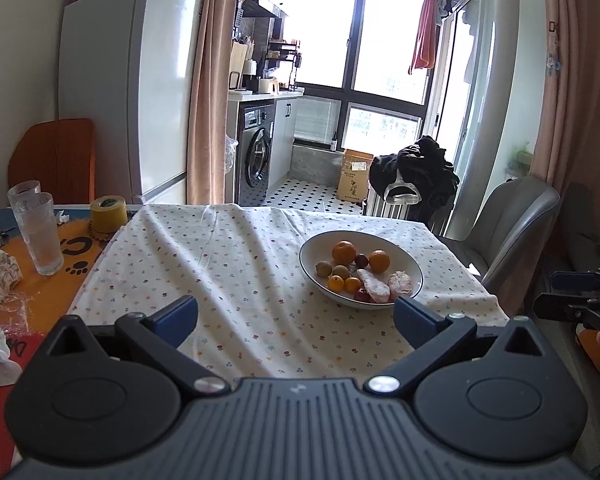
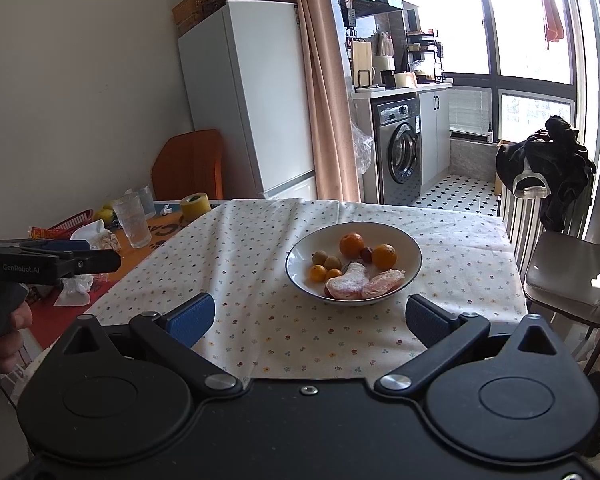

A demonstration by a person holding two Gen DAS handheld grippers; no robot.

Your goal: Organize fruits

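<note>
— What are the tongs doing?
— The left tongs and the right tongs are both wide apart. They hold nothing. They hang over the near edge of the table.
— Where is the fruit?
— In the white bowl on the table, just past the tongs: oranges, small fruits and wrapped pieces.

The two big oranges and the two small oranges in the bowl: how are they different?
The big oranges lie at the far side of the bowl; the small oranges lie nearer, toward the left. The big ones are deeper orange and the small ones more yellow. All are round, unwrapped and untouched.
</note>
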